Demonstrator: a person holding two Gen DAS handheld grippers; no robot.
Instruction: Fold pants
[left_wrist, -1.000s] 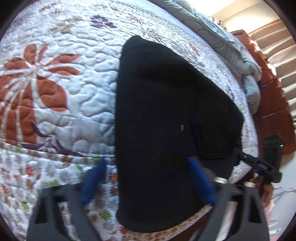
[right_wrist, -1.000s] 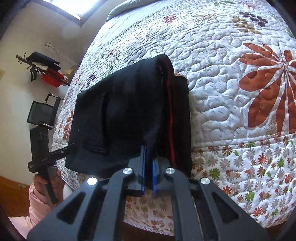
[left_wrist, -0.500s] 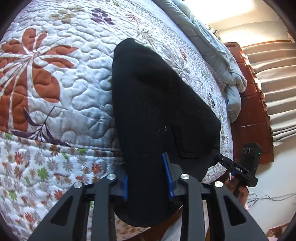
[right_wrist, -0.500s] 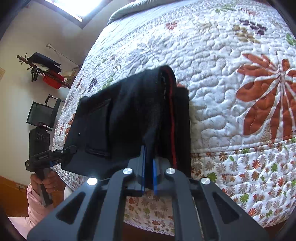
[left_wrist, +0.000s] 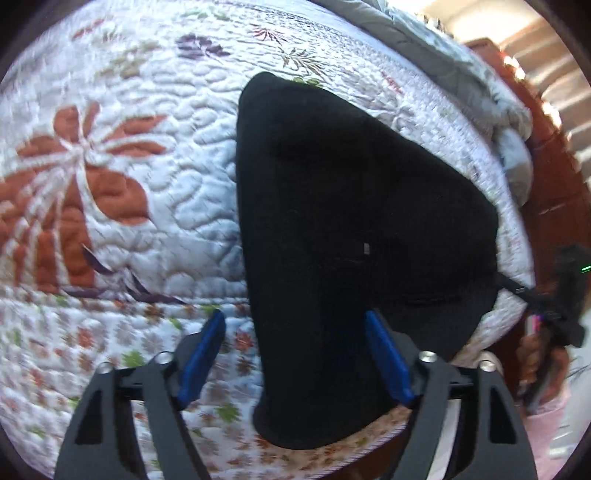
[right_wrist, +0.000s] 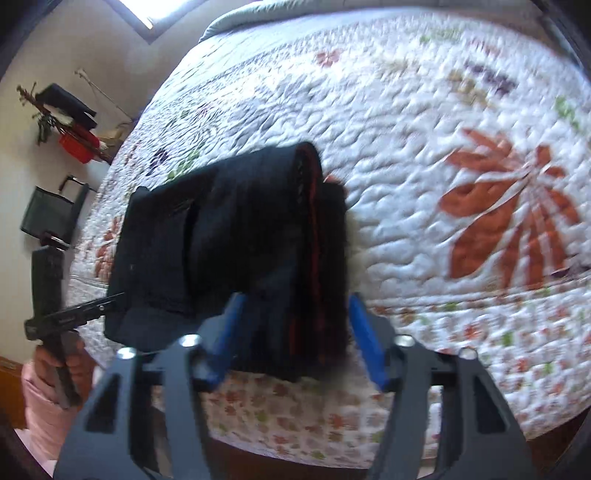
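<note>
— Well, start with the left wrist view: where are the pants?

— The black pants (left_wrist: 351, 236) lie folded on the quilted bed (left_wrist: 155, 155), their near end drooping over the bed's front edge. The left gripper (left_wrist: 295, 354) has its blue fingers (left_wrist: 201, 350) spread apart on either side of that hanging end, clamped on nothing. The bundle's long axis runs straight away from the gripper, up the bed.

— And the other gripper from there?

— The right gripper (left_wrist: 554, 306) shows at the far right, its tip at the bundle's corner.

— Now the right wrist view?

— Same bundle (right_wrist: 236, 240), layered edges with a red seam facing the camera. The right gripper (right_wrist: 291, 332) also has its fingers (right_wrist: 364, 347) apart, straddling the near end without pinching it. The left gripper (right_wrist: 81, 314) sits at the left, its tip touching the bundle's corner.

— Which is nearer for any further move?

— I'd judge both equally near, each low and level, pointing in along the bed. The fold looks finished.
</note>
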